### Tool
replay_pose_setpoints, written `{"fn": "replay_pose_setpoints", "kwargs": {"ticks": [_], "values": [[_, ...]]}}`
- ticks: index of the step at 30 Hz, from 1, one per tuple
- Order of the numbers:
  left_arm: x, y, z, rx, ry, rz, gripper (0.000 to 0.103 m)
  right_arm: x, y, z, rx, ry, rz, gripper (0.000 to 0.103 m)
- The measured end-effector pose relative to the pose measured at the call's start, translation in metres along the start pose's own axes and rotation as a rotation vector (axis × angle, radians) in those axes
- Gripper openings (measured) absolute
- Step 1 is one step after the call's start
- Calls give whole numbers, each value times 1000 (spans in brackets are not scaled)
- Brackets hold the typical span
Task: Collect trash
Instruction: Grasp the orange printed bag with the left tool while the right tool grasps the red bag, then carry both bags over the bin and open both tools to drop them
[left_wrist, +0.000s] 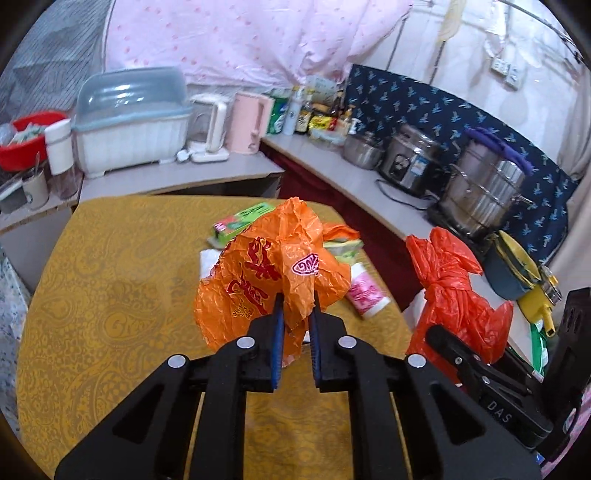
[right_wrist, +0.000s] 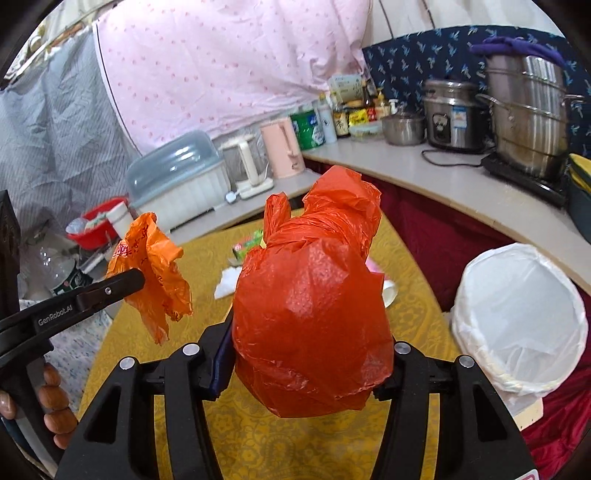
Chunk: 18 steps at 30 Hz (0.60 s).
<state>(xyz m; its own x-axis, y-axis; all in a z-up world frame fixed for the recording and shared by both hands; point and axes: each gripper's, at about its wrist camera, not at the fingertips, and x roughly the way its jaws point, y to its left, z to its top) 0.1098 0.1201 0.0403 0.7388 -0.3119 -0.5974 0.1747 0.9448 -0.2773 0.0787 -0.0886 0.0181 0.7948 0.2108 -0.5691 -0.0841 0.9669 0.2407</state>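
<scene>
My left gripper (left_wrist: 297, 306) is shut on a crumpled orange plastic bag (left_wrist: 266, 273) with red print and holds it above the yellow table (left_wrist: 110, 295). The bag also shows in the right wrist view (right_wrist: 155, 273), hanging from the left gripper (right_wrist: 136, 277). My right gripper (right_wrist: 310, 354) is shut on a bulging red plastic bag (right_wrist: 314, 317), which hides its fingertips; that bag shows in the left wrist view (left_wrist: 450, 295) too. A bin with a white liner (right_wrist: 521, 317) stands open to the right of the table.
On the table lie a green box (left_wrist: 240, 221), a pink-and-white bottle (left_wrist: 365, 288), white tissue (right_wrist: 227, 280) and other wrappers. A counter behind and to the right carries a dish rack (left_wrist: 129, 122), kettles, bottles, a rice cooker (left_wrist: 413, 158) and a steel pot (left_wrist: 487, 184).
</scene>
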Motion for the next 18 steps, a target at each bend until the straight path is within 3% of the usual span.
{"fn": "replay_pose_setpoints", "kwargs": {"ticks": [8,18], "values": [[-13,-70,4,107,-28,-91,12,-48,-37,11,45,-97,-51,54],[3,-162,-9,243,3,-195,12,-95,-114,12,153,-175,-156,54]]}}
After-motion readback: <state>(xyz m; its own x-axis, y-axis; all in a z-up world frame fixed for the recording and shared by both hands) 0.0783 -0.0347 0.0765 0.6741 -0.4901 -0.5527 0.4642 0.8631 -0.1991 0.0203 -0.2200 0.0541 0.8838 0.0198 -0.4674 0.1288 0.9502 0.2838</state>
